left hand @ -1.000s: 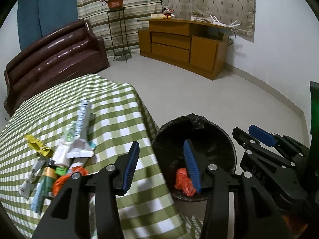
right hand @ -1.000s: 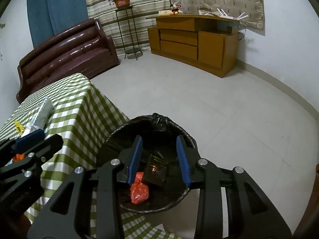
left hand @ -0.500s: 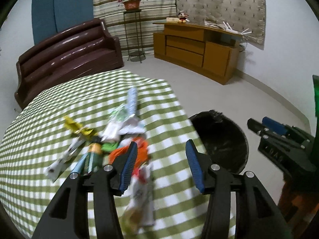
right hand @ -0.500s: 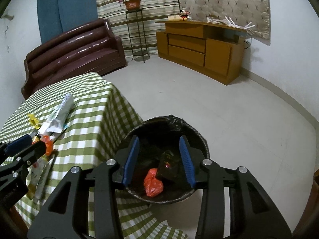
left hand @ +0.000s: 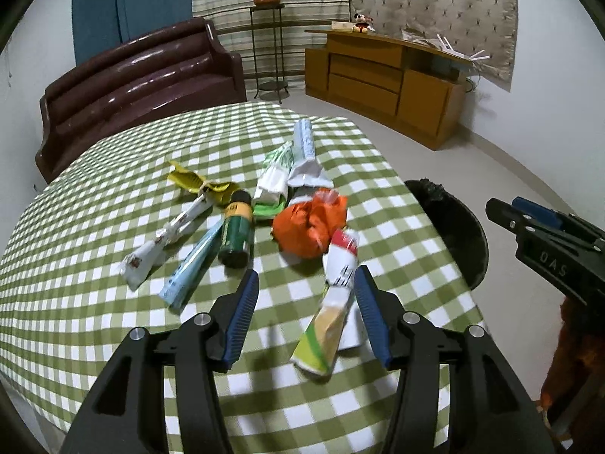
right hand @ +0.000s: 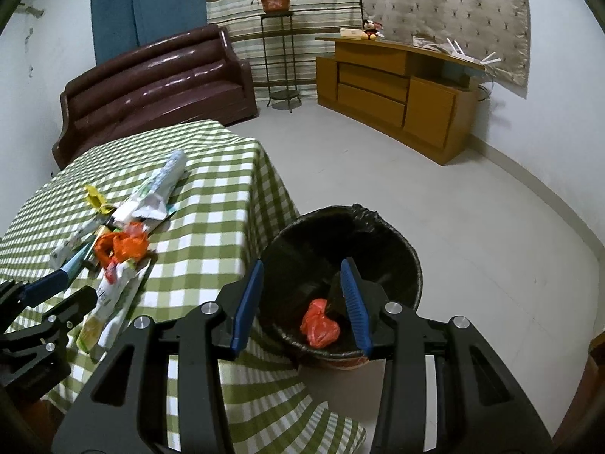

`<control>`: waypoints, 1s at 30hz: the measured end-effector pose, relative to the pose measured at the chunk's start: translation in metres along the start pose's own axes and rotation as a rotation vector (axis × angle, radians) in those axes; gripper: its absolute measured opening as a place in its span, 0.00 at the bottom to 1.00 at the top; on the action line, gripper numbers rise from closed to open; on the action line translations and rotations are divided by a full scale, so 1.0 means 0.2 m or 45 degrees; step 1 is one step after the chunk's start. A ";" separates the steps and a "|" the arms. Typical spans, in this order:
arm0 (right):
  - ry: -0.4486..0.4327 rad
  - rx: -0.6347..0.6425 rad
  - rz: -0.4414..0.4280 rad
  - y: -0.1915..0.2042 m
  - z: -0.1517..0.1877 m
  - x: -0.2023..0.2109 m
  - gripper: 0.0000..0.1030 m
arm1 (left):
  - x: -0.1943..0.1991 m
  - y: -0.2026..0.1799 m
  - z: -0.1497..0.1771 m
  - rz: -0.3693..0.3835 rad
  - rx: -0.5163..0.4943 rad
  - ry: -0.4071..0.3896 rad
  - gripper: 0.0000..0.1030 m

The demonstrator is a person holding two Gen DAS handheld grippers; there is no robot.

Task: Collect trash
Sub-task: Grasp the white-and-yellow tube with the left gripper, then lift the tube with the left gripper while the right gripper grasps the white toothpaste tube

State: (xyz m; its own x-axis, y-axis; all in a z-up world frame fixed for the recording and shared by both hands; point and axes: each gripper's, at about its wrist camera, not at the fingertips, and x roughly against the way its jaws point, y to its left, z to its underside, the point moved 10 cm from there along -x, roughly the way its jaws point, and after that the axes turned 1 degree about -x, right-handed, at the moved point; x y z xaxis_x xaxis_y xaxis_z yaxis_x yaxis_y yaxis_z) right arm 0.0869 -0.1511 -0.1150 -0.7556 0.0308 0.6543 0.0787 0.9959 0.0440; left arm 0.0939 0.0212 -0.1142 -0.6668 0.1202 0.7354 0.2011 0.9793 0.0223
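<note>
Several pieces of trash lie in a pile on the green checked table (left hand: 94, 208): an orange crumpled bag (left hand: 310, 223), a green can (left hand: 236, 227), a yellow wrapper (left hand: 196, 183), a light blue tube (left hand: 193, 268) and a long blue-white wrapper (left hand: 304, 140). My left gripper (left hand: 306, 274) is open above the pile's near side. A white, red and green wrapper (left hand: 332, 302) lies on the cloth by its right finger, untouched. My right gripper (right hand: 302, 265) hangs open and empty above the black-lined bin (right hand: 412, 265). A red bag (right hand: 319, 323) and a dark packet (right hand: 334, 287) lie in the bin.
The bin stands on the floor off the table's right corner. A brown sofa (left hand: 140, 75) is behind the table, with a plant stand (left hand: 268, 38) and a wooden cabinet (left hand: 382, 75) along the back wall. Pale floor lies between them.
My left gripper has swung left from above the bin to above the trash pile on the table. My right gripper has drawn back and up from the bin, its jaws slightly wider.
</note>
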 end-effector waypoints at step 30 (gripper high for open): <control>0.020 0.033 -0.018 0.11 0.05 0.00 0.41 | 0.06 -0.10 0.03 0.167 -0.059 -0.047 0.18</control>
State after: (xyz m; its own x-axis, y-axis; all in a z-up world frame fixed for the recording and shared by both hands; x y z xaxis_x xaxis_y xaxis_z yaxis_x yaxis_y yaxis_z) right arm 0.0808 -0.1276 -0.1216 -0.7462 0.0159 0.6655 0.0511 0.9981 0.0334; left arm 0.0779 0.0043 -0.1094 -0.6584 0.2532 0.7088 0.3205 0.9464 -0.0404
